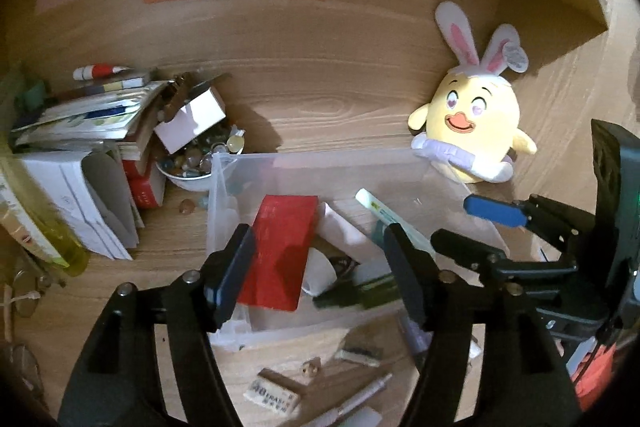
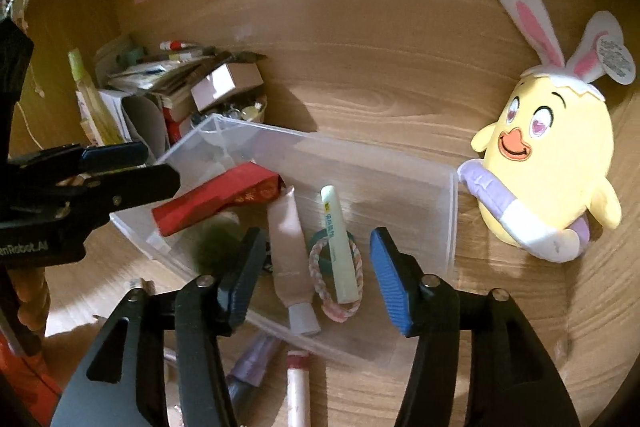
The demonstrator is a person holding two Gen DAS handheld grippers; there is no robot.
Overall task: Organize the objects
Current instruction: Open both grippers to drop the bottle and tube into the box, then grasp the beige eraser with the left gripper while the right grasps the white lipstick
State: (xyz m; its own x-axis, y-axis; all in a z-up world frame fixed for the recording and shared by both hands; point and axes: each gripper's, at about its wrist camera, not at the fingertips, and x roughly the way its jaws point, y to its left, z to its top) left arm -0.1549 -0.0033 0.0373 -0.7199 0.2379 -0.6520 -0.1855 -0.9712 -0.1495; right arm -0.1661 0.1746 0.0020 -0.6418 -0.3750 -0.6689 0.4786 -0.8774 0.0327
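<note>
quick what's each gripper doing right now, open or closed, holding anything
Left gripper: open, holding nothing, above the clear bin.
Right gripper: open, holding nothing, above the same bin.

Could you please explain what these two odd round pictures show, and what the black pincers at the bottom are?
They are handheld claws, one in each hand of a person; no robot. Each picture comes from a fisheye camera on one claw, looking along its fingers. The left claw and the right claw are both open and hold nothing. They hover over a clear plastic bin on a wooden desk. Inside lie a red box, a pink tube, a pale green stick and a braided ring. A yellow chick plush sits beside the bin.
</note>
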